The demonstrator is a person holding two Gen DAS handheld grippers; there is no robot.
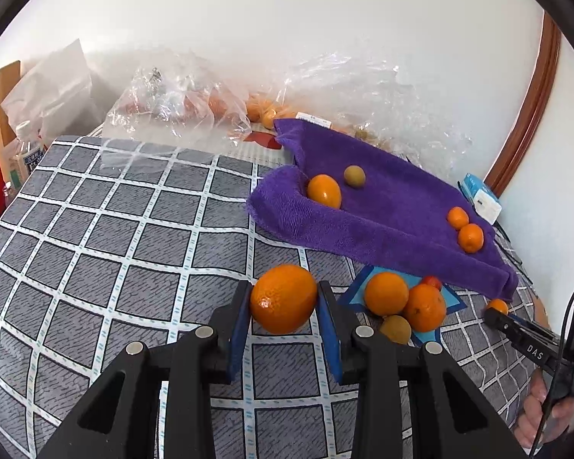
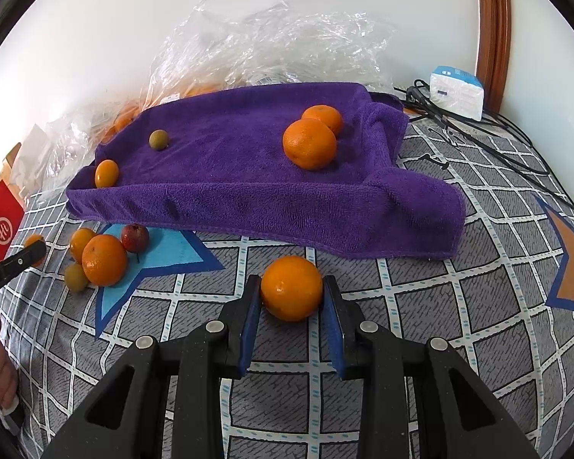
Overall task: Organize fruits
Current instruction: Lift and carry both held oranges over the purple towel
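Two grippers each hold one fruit now. The left gripper [image 1: 283,306] has its blue pads pressed on a large orange [image 1: 283,298], above the checked cloth [image 1: 114,248]. The right gripper [image 2: 291,298] is closed on a smaller orange [image 2: 291,288], just in front of the purple towel [image 2: 248,199].

On the towel four fruits lie already: two oranges [image 2: 310,149] touching each other at one end, and a small oval orange fruit [image 2: 106,173] with a greenish round fruit [image 2: 158,140] at the other end. I judge the sorting is about half done. A small pile [image 2: 103,260] waits beside the towel: two oranges, a red fruit and a greenish one.

Only the left view shows the plastic bags [image 1: 172,111] with more orange fruits inside. Only the right view shows the white box [image 2: 457,91], its black cables and the orange star print.
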